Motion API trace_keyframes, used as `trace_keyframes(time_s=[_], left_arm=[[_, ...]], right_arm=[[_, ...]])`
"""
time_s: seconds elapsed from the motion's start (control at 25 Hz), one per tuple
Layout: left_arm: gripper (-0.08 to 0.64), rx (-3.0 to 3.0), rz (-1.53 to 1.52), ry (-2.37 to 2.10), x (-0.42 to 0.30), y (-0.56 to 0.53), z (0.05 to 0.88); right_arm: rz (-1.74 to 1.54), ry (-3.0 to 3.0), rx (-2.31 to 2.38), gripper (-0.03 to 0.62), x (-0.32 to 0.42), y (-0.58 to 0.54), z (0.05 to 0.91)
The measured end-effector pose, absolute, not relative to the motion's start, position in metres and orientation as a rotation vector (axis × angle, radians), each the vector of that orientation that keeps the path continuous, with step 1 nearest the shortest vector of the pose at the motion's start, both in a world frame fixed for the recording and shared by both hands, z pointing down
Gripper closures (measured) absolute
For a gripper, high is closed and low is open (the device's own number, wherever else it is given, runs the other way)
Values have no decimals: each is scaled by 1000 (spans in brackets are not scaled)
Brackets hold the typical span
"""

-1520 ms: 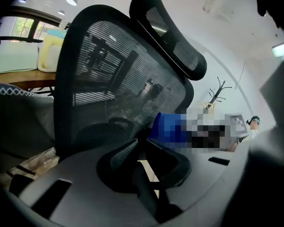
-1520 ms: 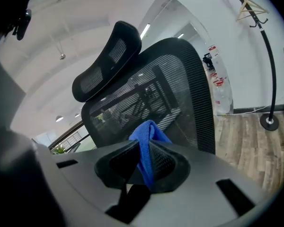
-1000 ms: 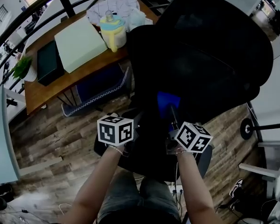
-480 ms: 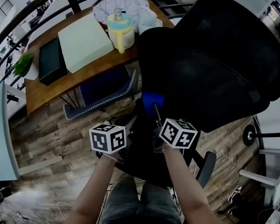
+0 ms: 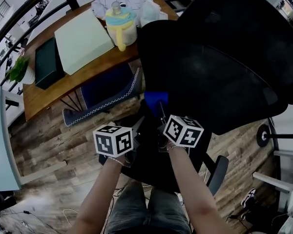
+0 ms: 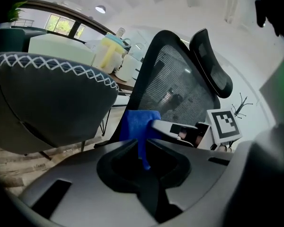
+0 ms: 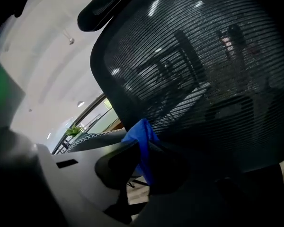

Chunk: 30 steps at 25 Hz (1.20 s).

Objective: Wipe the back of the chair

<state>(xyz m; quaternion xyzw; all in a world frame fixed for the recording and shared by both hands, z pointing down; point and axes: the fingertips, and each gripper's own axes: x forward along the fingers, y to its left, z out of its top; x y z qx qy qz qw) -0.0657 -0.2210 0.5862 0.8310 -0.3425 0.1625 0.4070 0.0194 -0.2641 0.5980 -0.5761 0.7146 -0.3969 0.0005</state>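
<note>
The black office chair has a mesh back that fills the right of the head view and most of the right gripper view. A blue cloth sits against the lower left of that back. My right gripper is shut on the cloth, which hangs between its jaws right at the mesh. My left gripper comes in from the left, and a corner of the cloth runs down between its closed jaws. The right gripper's finger shows just beyond.
A wooden desk stands to the left with a pale green box, a dark box and a yellow jug. A dark cushioned seat with white stitching sits below it. A chair armrest lies at lower right.
The right gripper and the cloth have slid left along the lower chair back. The left gripper now meets the cloth's corner, where a gap showed a second ago.
</note>
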Motion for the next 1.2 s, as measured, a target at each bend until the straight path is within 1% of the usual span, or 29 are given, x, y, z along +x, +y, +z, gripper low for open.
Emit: trace_keyframes(time_s=[0.56, 1.2], left_arm=[[497, 2139, 455, -773, -10, -206, 589], [497, 2222, 532, -623, 65, -177, 585]], right_arm=[[-1247, 2120, -1885, 522, 73, -238, 606], [-1214, 1953, -2047, 522, 164, -188, 610]])
